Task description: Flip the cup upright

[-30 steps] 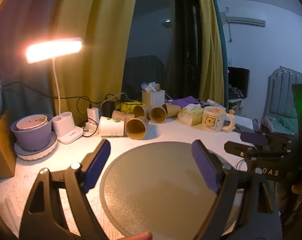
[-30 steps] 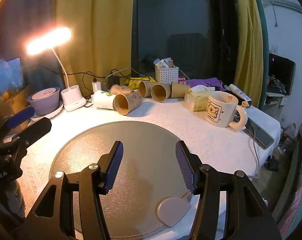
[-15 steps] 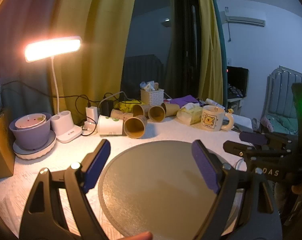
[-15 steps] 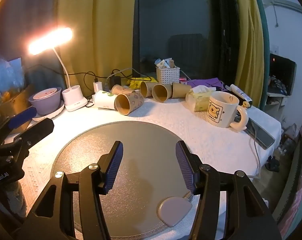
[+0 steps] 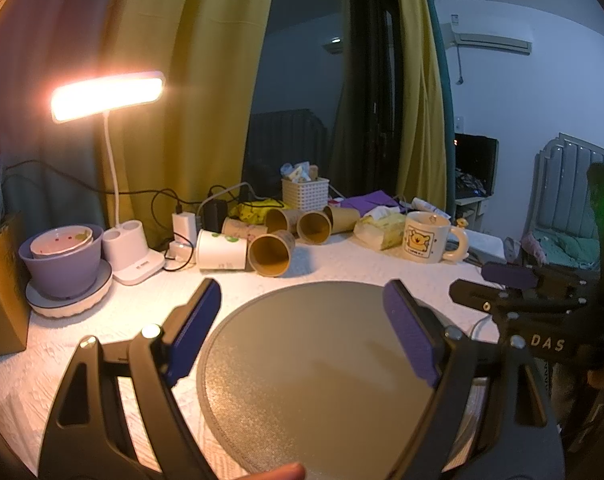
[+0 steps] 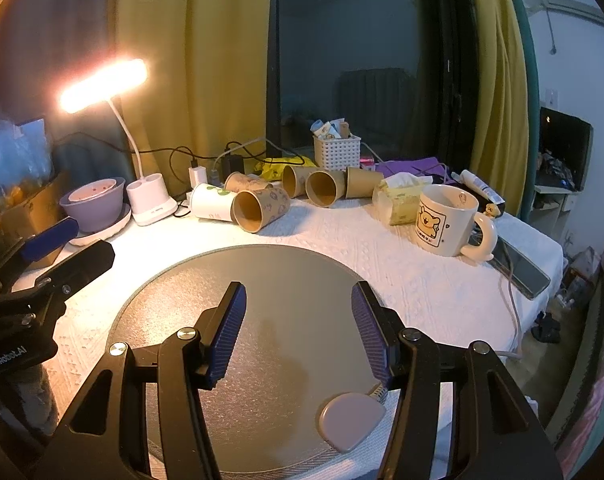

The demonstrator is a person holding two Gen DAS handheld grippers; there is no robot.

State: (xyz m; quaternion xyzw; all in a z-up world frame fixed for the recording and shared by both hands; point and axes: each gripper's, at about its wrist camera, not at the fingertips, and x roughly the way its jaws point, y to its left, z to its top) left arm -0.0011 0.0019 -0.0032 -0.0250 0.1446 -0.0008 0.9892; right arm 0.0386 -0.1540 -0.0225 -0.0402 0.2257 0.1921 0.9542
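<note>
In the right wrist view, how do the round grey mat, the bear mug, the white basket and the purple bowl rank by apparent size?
1. Round grey mat, nearest the camera.
2. Bear mug.
3. Purple bowl.
4. White basket, farthest back.
The bowl and mug look nearly alike, so their order is unsure.

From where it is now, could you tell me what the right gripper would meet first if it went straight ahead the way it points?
Probably the brown paper cup lying on its side, or the gap just right of it. The open right gripper hovers over the round grey mat, with nothing between them; depth is hard to judge.
</note>
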